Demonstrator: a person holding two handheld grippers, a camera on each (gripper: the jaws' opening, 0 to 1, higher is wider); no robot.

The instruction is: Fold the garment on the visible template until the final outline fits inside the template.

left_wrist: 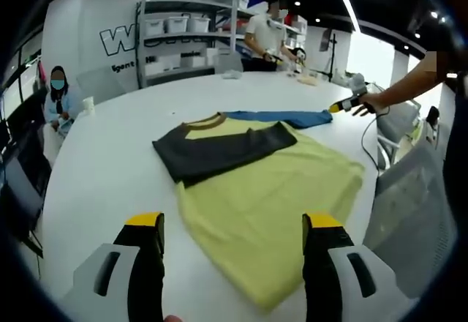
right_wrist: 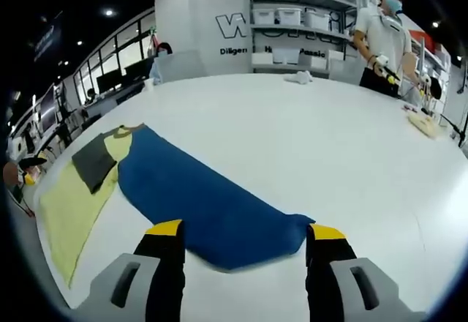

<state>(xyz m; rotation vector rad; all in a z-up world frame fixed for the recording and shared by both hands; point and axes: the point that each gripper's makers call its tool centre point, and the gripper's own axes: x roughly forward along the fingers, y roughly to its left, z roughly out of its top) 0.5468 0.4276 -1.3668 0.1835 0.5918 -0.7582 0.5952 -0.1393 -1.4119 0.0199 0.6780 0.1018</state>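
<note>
Yellow garment (left_wrist: pixel 267 205) lies flat on the white table (left_wrist: pixel 110 161), its dark sleeve (left_wrist: pixel 219 150) folded across the chest, its blue sleeve (right_wrist: pixel 208 208) stretched toward the far edge. Left gripper (left_wrist: pixel 234 227) — jaws wide, empty — hovers at the hem; right gripper (right_wrist: pixel 245 233) — jaws wide — straddles the blue cuff.

Two-jaw left gripper (left_wrist: pixel 234 223) and right gripper (right_wrist: pixel 246 230): black jaws capped with yellow tips, set on pale grey housings with dark slotted openings. Dark cable trailing from the right gripper.
</note>
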